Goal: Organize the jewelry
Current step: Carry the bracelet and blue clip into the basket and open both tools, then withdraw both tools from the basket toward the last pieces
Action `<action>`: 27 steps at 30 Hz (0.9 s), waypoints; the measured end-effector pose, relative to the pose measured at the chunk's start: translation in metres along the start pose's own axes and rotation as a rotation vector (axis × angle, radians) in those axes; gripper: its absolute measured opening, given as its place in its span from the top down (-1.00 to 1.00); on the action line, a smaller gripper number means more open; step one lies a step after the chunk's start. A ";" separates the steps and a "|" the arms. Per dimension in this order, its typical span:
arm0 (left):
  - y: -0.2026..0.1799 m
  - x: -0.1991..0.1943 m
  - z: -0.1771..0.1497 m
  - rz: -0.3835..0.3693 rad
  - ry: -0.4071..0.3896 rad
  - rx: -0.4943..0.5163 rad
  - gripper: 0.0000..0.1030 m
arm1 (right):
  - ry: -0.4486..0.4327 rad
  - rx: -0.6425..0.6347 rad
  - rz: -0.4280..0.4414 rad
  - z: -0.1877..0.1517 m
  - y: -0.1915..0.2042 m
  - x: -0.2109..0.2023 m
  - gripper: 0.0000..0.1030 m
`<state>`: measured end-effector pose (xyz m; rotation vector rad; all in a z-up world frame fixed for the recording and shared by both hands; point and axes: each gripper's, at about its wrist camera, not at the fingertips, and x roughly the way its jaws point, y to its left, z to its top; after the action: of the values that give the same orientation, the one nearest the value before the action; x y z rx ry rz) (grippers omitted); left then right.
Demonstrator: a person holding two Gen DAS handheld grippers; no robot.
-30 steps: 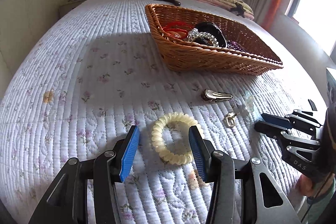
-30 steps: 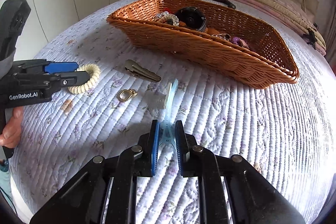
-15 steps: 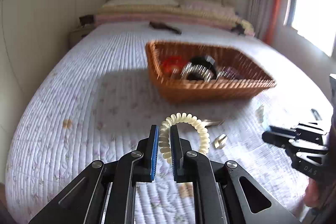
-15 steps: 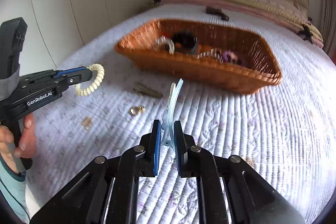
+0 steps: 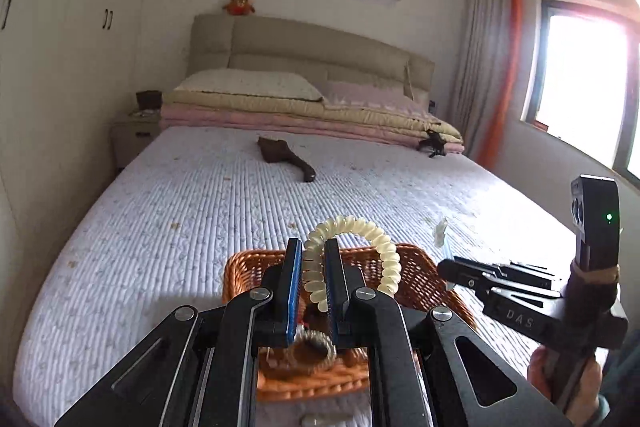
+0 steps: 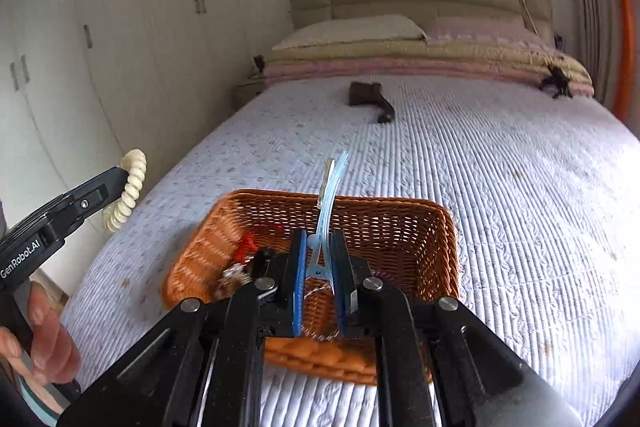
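Observation:
My left gripper [image 5: 313, 251] is shut on a cream spiral hair tie [image 5: 360, 231] and holds it in the air above the wicker basket [image 5: 420, 267]. My right gripper [image 6: 319, 243] is shut on a pale blue translucent hair clip [image 6: 330, 187], also raised above the basket [image 6: 400, 219]. The basket holds several pieces, among them a red one [image 6: 246, 243] and a dark coiled tie [image 5: 314, 345]. The right gripper with its clip [image 5: 442, 231] shows in the left wrist view. The left gripper with the hair tie [image 6: 130, 187] shows at the left of the right wrist view.
The basket sits on a white quilted bed [image 5: 200, 207]. A dark brown object [image 5: 286, 157] lies further up the bed, before folded blankets and pillows [image 5: 304, 111]. A small pale item [image 5: 324, 419] lies on the quilt near the basket's near edge. Wardrobes [image 6: 100, 47] stand left.
Both grippers rose from the quilt and moved over the basket, each carrying its item. The left gripper closed on the hair tie a second ago and lifted it.

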<state>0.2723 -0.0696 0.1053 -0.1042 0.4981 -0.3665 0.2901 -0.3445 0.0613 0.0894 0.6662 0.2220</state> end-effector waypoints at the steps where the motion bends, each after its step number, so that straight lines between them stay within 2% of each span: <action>1: 0.002 0.015 0.000 -0.001 0.026 -0.011 0.78 | 0.019 0.015 -0.001 0.001 -0.004 0.012 0.74; 3: 0.008 0.047 -0.010 -0.018 0.095 -0.041 0.78 | 0.068 0.052 0.004 0.003 -0.013 0.037 0.74; 6: 0.014 0.076 -0.034 -0.003 0.150 -0.052 0.78 | 0.135 0.079 0.013 0.002 -0.026 0.070 0.74; 9: 0.019 0.094 -0.053 0.012 0.200 -0.047 0.78 | 0.220 0.072 0.020 -0.006 -0.028 0.096 0.73; 11: 0.022 0.098 -0.056 0.002 0.209 -0.049 0.78 | 0.248 0.058 -0.016 -0.012 -0.026 0.106 0.73; 16: 0.022 0.096 -0.058 -0.004 0.205 -0.033 0.78 | 0.269 0.080 -0.013 -0.020 -0.029 0.114 0.73; 21: 0.020 0.096 -0.058 0.005 0.206 -0.014 0.75 | 0.261 0.065 -0.033 -0.023 -0.027 0.113 0.73; 23: 0.020 0.093 -0.059 -0.014 0.202 -0.007 0.74 | 0.246 0.062 -0.040 -0.022 -0.027 0.109 0.70; 25: 0.020 0.089 -0.057 -0.036 0.201 -0.013 0.49 | 0.216 0.071 -0.021 -0.022 -0.028 0.103 0.61; 26: 0.021 0.085 -0.056 -0.037 0.188 -0.018 0.20 | 0.195 0.079 -0.017 -0.022 -0.030 0.096 0.43; 27: 0.021 0.079 -0.054 -0.039 0.168 -0.022 0.09 | 0.171 0.085 -0.020 -0.021 -0.031 0.090 0.26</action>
<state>0.3173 -0.0795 0.0184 -0.1048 0.6671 -0.4103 0.3510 -0.3530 -0.0139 0.1463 0.8468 0.1839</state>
